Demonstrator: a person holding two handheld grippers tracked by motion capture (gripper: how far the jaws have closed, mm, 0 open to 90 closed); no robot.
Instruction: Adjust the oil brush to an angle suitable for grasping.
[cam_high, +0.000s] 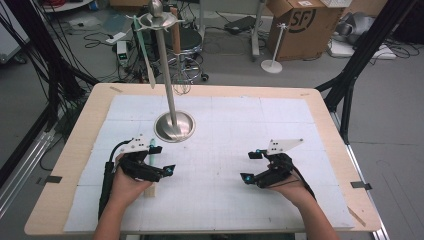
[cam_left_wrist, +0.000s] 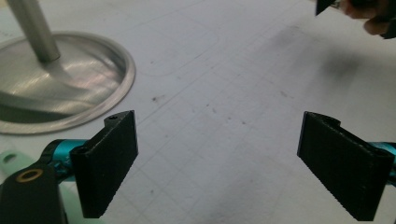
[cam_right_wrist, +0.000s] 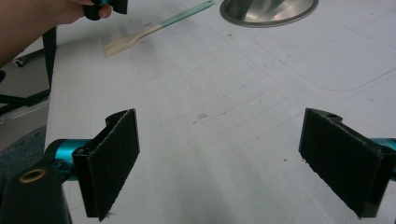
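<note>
The left hand-held gripper (cam_left_wrist: 217, 161) looks along its two black ribbed jaws, which stand wide apart with nothing between them, above the white gridded tabletop (cam_left_wrist: 224, 84). At the upper left sits a round metal base (cam_left_wrist: 70, 88) with a slanted metal pole (cam_left_wrist: 30, 28) rising from its middle. A pale green piece (cam_left_wrist: 9, 161) peeks in at the lower left edge. At the top right corner, fingers (cam_left_wrist: 369, 14) and a dark bit of the other hand-held gripper (cam_left_wrist: 327, 5) show.

A mint-green and pale-wood spatula (cam_right_wrist: 156, 28) lies on the white gridded mat (cam_high: 225, 145) by black ribbed fingers (cam_right_wrist: 114, 158).
</note>
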